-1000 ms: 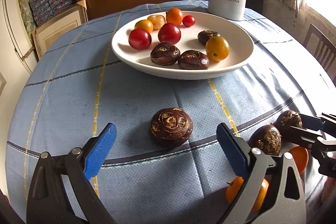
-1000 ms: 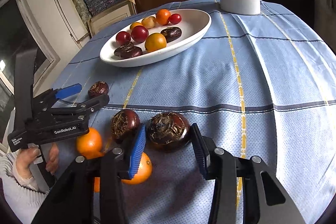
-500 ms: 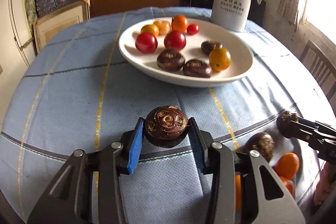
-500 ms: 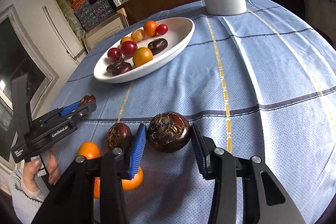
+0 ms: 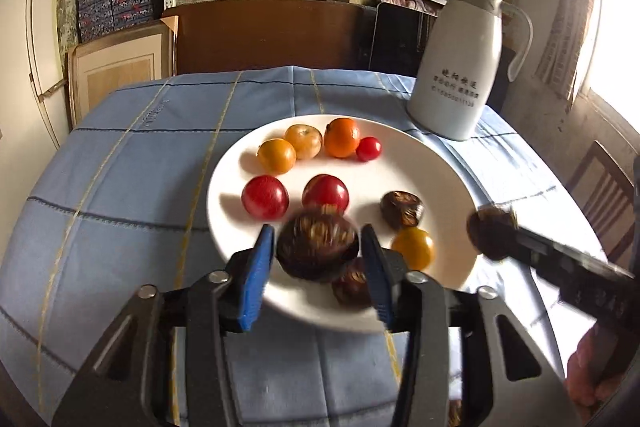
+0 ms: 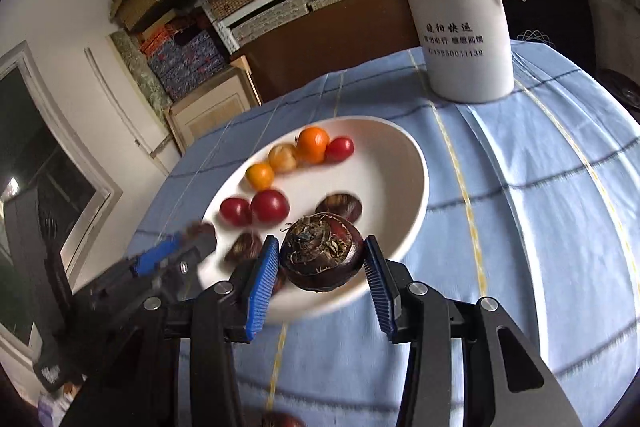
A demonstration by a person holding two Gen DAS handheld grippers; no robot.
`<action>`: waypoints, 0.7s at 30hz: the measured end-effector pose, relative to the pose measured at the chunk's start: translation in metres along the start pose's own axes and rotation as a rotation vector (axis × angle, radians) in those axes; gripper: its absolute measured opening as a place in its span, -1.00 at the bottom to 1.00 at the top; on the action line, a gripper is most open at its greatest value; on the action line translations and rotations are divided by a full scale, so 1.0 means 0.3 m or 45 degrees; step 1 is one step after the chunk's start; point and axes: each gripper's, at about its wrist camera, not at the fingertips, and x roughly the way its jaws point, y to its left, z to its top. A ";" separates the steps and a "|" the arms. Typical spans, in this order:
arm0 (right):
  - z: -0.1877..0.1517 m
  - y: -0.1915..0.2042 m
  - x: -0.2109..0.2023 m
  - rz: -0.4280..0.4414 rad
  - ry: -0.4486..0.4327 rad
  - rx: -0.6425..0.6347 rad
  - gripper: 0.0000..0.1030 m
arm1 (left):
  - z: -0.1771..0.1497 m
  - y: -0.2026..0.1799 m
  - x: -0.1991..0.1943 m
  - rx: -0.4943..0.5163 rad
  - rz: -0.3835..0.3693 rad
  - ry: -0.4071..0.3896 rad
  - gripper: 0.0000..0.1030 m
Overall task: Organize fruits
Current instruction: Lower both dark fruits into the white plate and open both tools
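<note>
A white plate (image 5: 440,163) on the blue checked cloth holds red, orange and yellow fruits and dark water chestnuts. My left gripper (image 5: 318,251) hovers over the plate's near edge, its jaws opening. A blurred dark water chestnut (image 5: 316,247) sits between its blue pads and looks loose. My right gripper (image 6: 320,259) is shut on another water chestnut (image 6: 324,251), lifted over the plate's (image 6: 392,163) near rim. The left wrist view shows the right gripper's tip with that chestnut (image 5: 492,233) at the plate's right edge. The left gripper (image 6: 176,251) is blurred in the right wrist view.
A tall white jug (image 5: 456,79) stands behind the plate, also in the right wrist view (image 6: 460,27). A wooden chair (image 5: 604,195) is at the table's right. A person's hand (image 5: 592,367) holds the right gripper. Shelves of boxes fill the back wall.
The left gripper closed on a chestnut on the cloth. Both grippers then rose and carried their chestnuts forward over the plate. The left pads now stand slightly wider.
</note>
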 end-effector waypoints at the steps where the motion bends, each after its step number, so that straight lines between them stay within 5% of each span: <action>1: 0.010 -0.011 0.013 0.009 -0.019 0.013 0.01 | -0.004 -0.002 0.015 0.024 0.012 -0.003 0.33; 12: -0.029 -0.126 -0.019 0.012 -0.010 0.165 0.29 | -0.080 0.002 -0.004 0.104 0.105 0.009 0.76; 17: -0.087 -0.122 -0.054 0.004 0.014 0.136 0.33 | -0.148 -0.023 -0.064 0.154 0.095 0.010 0.79; 21: -0.139 -0.120 -0.128 -0.019 -0.023 0.096 0.54 | -0.209 -0.066 -0.122 0.227 0.057 0.011 0.81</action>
